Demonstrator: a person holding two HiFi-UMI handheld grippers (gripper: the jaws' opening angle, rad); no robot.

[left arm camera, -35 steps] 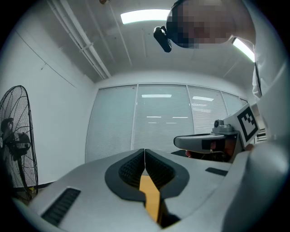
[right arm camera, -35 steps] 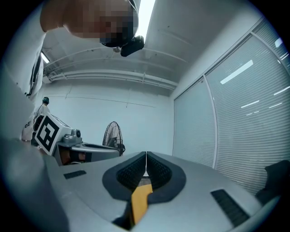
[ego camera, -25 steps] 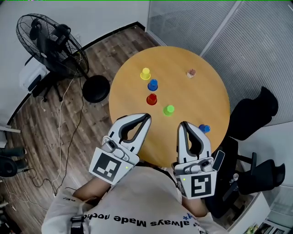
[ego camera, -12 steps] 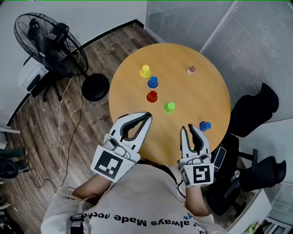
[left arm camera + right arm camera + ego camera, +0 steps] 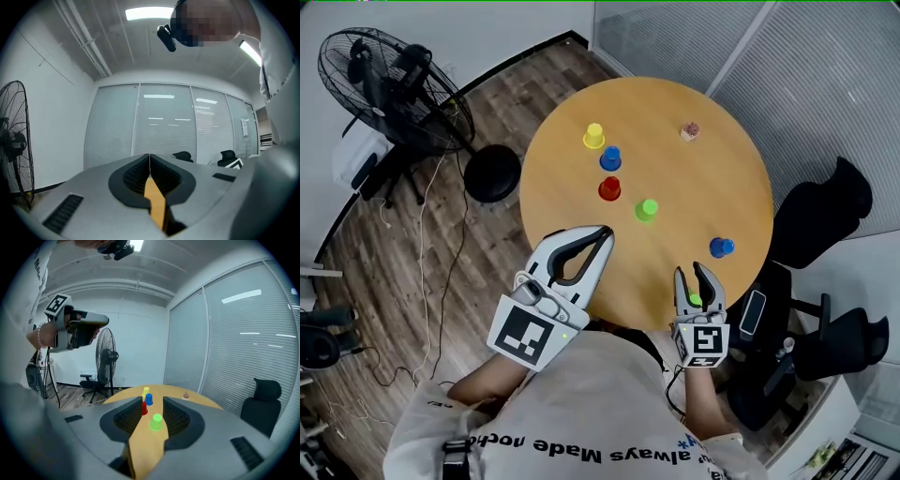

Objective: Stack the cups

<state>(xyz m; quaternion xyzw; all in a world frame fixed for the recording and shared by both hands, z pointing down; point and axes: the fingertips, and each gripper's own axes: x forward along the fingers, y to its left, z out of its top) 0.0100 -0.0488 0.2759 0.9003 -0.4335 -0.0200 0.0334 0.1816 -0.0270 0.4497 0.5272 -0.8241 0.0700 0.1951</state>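
Note:
Several small cups stand upside down on the round wooden table (image 5: 712,178): yellow (image 5: 593,137), blue (image 5: 610,158), red (image 5: 609,189) and green (image 5: 647,209) in a loose line, and a second blue cup (image 5: 721,247) alone at the right. My right gripper (image 5: 694,272) is low over the table's near edge, left of that blue cup. Its jaws have just been opening and nothing is between them. Its own view looks through the gap at the green cup (image 5: 156,422), red cup (image 5: 144,408) and blue cup (image 5: 149,399). My left gripper (image 5: 598,232) hovers shut and empty over the near left edge.
A small brownish object (image 5: 690,131) lies at the table's far right. A standing fan (image 5: 389,89) and a round black base (image 5: 491,174) are on the floor to the left. Black office chairs (image 5: 825,225) crowd the right side. Glass walls with blinds close off the back.
My right gripper has sunk toward the table's near edge and its jaws have parted. The left gripper has hardly moved. No cup has shifted.

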